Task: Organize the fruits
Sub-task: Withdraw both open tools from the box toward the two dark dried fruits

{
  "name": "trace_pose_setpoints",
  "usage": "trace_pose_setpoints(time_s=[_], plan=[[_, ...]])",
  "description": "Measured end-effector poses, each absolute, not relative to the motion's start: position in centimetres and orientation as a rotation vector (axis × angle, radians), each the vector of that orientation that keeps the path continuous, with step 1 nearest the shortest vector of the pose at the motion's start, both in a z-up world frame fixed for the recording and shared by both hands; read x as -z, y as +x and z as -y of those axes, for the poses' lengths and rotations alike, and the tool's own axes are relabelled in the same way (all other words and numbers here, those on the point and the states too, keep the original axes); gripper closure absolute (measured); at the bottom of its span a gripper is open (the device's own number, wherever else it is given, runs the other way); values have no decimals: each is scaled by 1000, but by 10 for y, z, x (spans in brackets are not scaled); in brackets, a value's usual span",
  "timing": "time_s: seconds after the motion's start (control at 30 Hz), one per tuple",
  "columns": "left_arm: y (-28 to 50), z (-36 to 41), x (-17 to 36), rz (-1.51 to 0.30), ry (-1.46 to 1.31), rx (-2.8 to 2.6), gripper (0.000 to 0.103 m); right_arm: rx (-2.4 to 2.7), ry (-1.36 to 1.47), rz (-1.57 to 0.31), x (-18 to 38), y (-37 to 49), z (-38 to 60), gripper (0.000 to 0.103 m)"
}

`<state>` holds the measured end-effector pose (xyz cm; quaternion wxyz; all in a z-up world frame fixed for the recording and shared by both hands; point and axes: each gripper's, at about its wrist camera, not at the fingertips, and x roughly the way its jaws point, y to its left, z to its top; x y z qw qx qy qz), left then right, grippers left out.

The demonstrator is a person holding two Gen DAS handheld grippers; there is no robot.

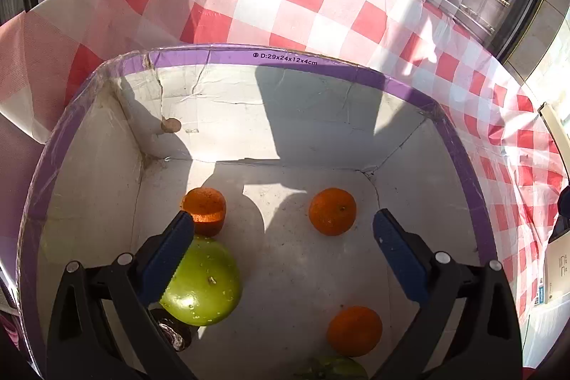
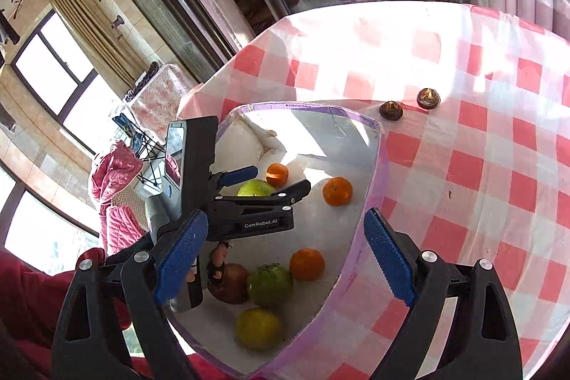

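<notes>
Right wrist: two mangosteens (image 2: 409, 104) beside box (image 2: 370, 202)

A red-and-white checked tablecloth (image 2: 463, 173) spreads beyond the right finger. A pink quilted jacket (image 2: 117, 187) hangs left of the left finger, windows (image 2: 50, 66) farther off.

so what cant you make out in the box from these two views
- Left wrist view: the dark fruit sits mostly behind the left gripper finger.
- Left wrist view: a green fruit is cut off by the bottom edge.
- Right wrist view: the box near-left corner is hidden by the right gripper.
</notes>
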<state>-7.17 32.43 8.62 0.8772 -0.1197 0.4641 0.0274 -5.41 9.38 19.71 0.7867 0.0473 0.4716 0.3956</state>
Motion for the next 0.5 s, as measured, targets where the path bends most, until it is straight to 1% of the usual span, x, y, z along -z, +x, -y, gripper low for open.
trace_pose_setpoints(time_s=[0.07, 0.2, 0.37, 0.5], plan=[[-68, -321, -88, -963, -264, -65, 2, -767, 158, -1000, -194, -43, -66, 16], [-60, -315, -98, -930, -290, -80, 2, -582, 210, -1026, -164, -31, -14, 16], [-40, -301, -132, -833, -308, -90, 2, -409, 269, -1104, -117, -33, 38, 16], [-16, -285, -163, -754, -306, -100, 2, -323, 255, -1158, -84, -28, 57, 16]])
